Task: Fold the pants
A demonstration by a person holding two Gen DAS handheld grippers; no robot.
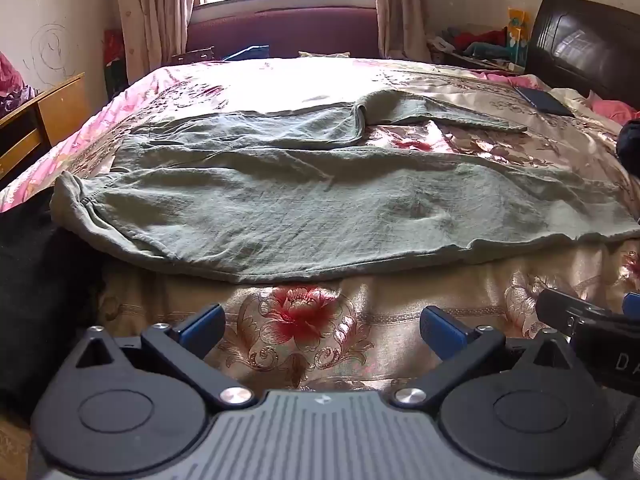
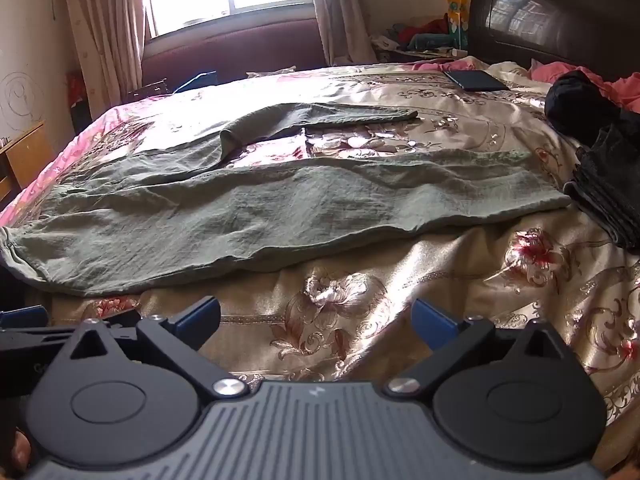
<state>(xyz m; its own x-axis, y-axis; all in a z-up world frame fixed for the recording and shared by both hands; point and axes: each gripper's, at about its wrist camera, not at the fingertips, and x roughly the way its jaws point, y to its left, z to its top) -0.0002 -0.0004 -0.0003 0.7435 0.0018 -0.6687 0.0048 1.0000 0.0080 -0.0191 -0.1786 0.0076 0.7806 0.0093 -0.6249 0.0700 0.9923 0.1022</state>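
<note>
A pair of grey-green pants (image 1: pixel 304 196) lies spread flat across the floral bedspread (image 1: pixel 304 328), waist at the left and both legs running right, the far leg angled away. In the right wrist view the same pants (image 2: pixel 256 204) reach from the left edge to the dark clothes at the right. My left gripper (image 1: pixel 322 326) hovers open over bare bedspread just short of the pants' near hem, nothing between its blue pads. My right gripper (image 2: pixel 316 322) is likewise open and empty, close beside the left one, whose finger shows at the left edge.
A stack of folded dark clothes (image 2: pixel 608 200) and a black bundle (image 2: pixel 576 108) sit at the bed's right side. A dark tablet (image 2: pixel 476 80) lies near the headboard (image 2: pixel 560 12). A wooden desk (image 1: pixel 40 120) stands left of the bed. Dark fabric (image 1: pixel 36 300) hangs at the near left.
</note>
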